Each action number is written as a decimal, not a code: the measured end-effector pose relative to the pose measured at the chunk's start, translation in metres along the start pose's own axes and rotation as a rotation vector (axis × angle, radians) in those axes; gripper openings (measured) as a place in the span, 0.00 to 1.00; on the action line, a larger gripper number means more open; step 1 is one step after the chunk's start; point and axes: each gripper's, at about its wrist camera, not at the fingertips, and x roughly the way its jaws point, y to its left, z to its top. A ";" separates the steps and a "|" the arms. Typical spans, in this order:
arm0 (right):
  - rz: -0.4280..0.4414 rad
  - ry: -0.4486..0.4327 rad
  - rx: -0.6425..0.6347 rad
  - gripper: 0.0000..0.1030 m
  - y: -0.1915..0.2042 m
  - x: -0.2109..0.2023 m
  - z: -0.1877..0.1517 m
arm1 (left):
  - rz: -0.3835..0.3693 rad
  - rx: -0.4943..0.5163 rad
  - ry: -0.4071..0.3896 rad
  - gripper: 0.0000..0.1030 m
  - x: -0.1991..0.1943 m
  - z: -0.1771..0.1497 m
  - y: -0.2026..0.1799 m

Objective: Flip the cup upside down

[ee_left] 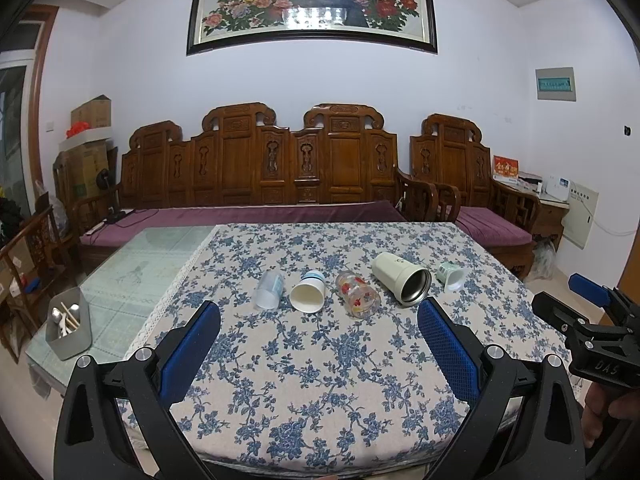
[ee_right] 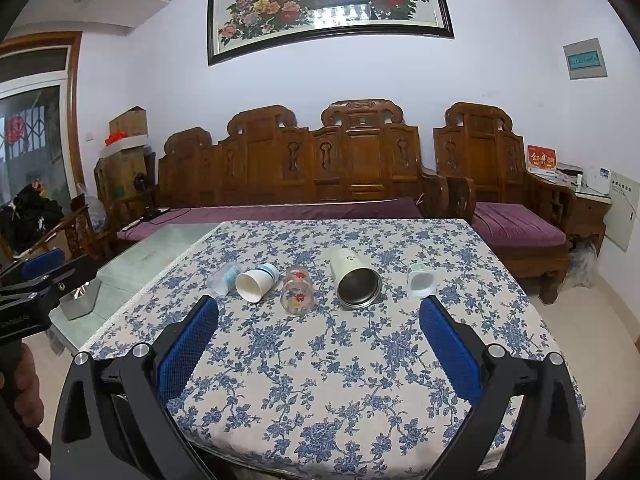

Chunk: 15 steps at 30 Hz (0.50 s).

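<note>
Both grippers, left (ee_left: 319,316) and right (ee_right: 319,312), hovered wide apart and empty above a floral tablecloth (ee_right: 320,380), where five cups lay on their sides in a row: clear plastic cup (ee_left: 269,290), paper cup (ee_left: 308,293), flowered glass (ee_left: 357,294), steel-lined tumbler (ee_left: 402,282), small green cup (ee_left: 452,276).

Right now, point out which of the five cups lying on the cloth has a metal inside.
The cream tumbler, fourth from the left, between the flowered glass and the small green-and-white cup. Its mouth shows dark steel lining; the others are plastic, paper or glass.

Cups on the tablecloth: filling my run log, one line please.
cups: five lying sideways | left gripper: open, empty | right gripper: open, empty | flip: not started
</note>
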 end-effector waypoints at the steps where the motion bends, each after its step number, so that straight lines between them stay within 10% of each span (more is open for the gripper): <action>1: 0.000 0.000 -0.001 0.98 0.000 0.000 0.000 | 0.000 0.000 0.000 0.92 0.001 -0.001 0.000; 15: 0.000 0.000 0.000 0.98 0.000 0.000 0.000 | 0.000 0.003 0.011 0.92 0.000 0.001 -0.001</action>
